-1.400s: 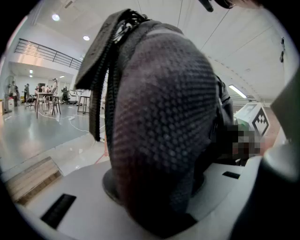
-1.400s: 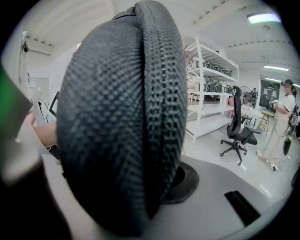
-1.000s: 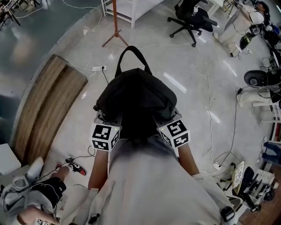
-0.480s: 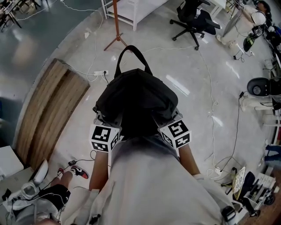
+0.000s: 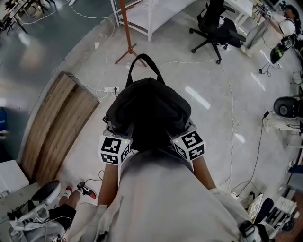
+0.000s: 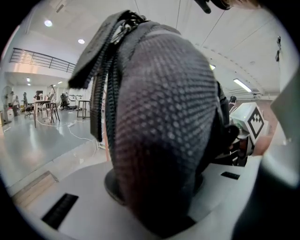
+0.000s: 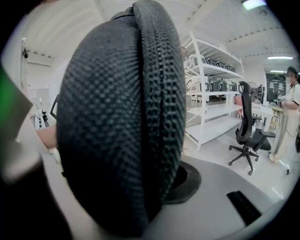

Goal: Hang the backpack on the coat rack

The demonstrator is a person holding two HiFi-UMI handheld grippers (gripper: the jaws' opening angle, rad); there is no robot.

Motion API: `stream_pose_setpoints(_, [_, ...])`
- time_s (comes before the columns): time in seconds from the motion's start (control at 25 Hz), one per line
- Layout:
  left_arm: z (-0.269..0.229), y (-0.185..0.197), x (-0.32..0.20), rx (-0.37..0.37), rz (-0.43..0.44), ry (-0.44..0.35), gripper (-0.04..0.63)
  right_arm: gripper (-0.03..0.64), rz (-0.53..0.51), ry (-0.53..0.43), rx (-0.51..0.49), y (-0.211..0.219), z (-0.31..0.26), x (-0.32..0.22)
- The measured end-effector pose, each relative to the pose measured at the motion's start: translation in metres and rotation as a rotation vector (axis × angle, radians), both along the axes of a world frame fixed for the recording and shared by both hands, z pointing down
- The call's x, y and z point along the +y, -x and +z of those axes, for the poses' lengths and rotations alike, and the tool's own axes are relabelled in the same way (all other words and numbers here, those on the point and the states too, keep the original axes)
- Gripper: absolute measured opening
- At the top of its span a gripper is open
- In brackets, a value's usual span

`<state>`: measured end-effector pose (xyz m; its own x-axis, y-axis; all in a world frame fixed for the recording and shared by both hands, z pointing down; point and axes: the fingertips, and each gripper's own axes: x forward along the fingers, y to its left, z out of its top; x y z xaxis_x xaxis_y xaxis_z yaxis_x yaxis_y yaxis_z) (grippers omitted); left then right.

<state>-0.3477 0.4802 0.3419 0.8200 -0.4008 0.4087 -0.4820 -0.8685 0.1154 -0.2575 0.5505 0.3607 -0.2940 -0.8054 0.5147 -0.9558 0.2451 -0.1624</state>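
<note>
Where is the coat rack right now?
Head view, top, left of centre: the coat rack stands on the floor beyond the backpack, beside the white shelving.

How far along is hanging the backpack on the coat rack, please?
Done: the backpack is picked up. In hand: left gripper and right gripper each clamp a padded part of it, the right's jaws having just opened slightly with padding between them. Left: reach the coat rack ahead and hook the top handle on.
</note>
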Motion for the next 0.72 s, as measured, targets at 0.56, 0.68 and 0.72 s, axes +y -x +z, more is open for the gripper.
stream_pose_setpoints(0.56, [-0.005, -0.124, -0.094, -0.036, -0.061, -0.004, 0.104, 0.140, -0.073, 0.001, -0.039, -0.129, -0.003, -0.100])
stream_pose_setpoints(0.68, [-0.007, -0.141, -0.103, -0.039, -0.070, -0.024, 0.104, 0.140, -0.088, -0.009, -0.045, -0.147, -0.004, -0.112])
stream_pose_setpoints(0.72, [-0.008, -0.147, -0.106, -0.040, -0.071, -0.031, 0.104, 0.140, -0.090, -0.013, -0.049, -0.152, -0.004, -0.116])
